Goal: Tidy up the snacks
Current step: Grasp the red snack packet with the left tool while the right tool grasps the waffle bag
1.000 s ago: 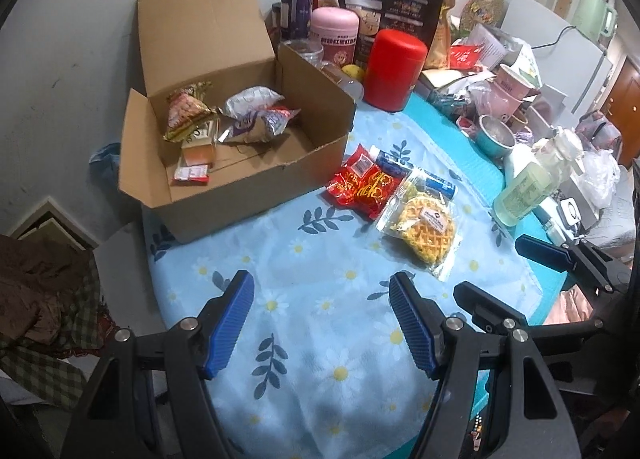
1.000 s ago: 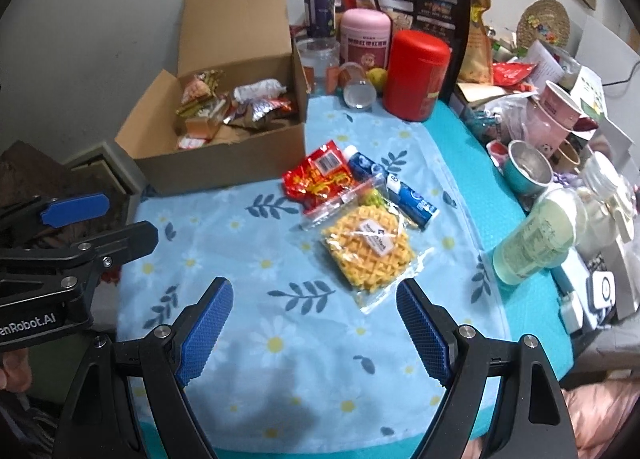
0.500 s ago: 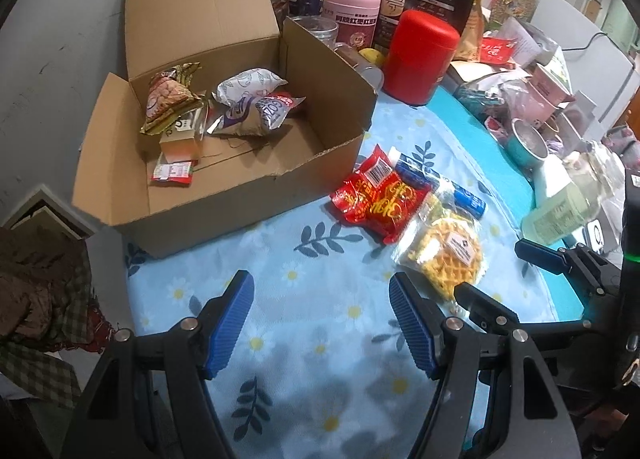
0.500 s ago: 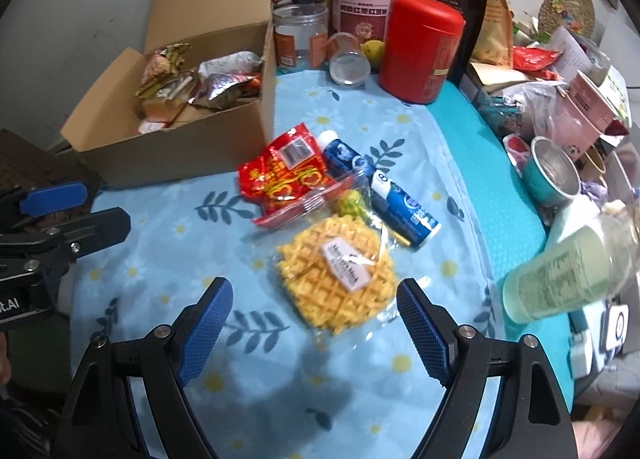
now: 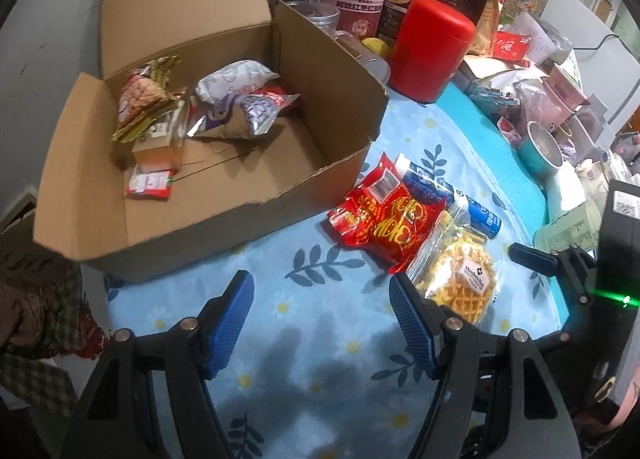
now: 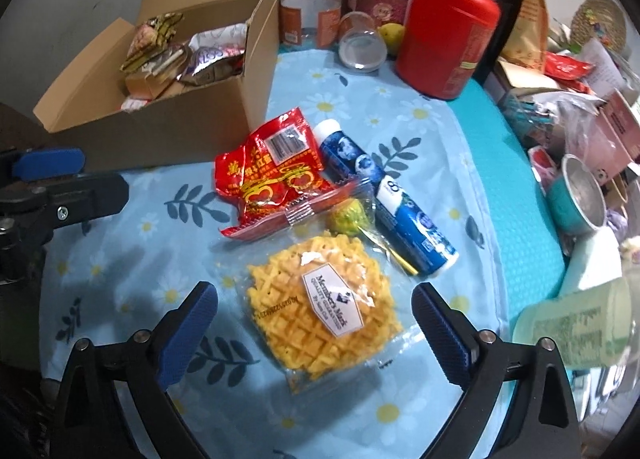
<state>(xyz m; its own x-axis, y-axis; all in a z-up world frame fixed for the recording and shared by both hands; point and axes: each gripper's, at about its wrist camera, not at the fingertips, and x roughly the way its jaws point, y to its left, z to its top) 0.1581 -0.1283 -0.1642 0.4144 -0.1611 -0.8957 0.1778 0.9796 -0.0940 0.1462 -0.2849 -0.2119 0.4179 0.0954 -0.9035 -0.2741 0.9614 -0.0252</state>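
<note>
One round yellow waffle pack [image 6: 320,311], clear-wrapped and white-labelled, lies flat on the table [image 6: 132,259]. Its label runs diagonally toward the near edge. Right gripper [image 6: 316,329] jaws, just widened, straddle it untouched; left gripper [image 5: 320,323] gapes empty.

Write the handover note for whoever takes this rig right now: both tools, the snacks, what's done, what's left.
Left tool: open, empty, over bare tablecloth near the cardboard box.
Right tool: open, jaws just widened, straddling the waffle pack without gripping it.
Done: several snack packets already lie in the box.
Left: waffle pack, red packet, two blue tubes and the wrapped lollipop, all lying on the tablecloth.
</note>
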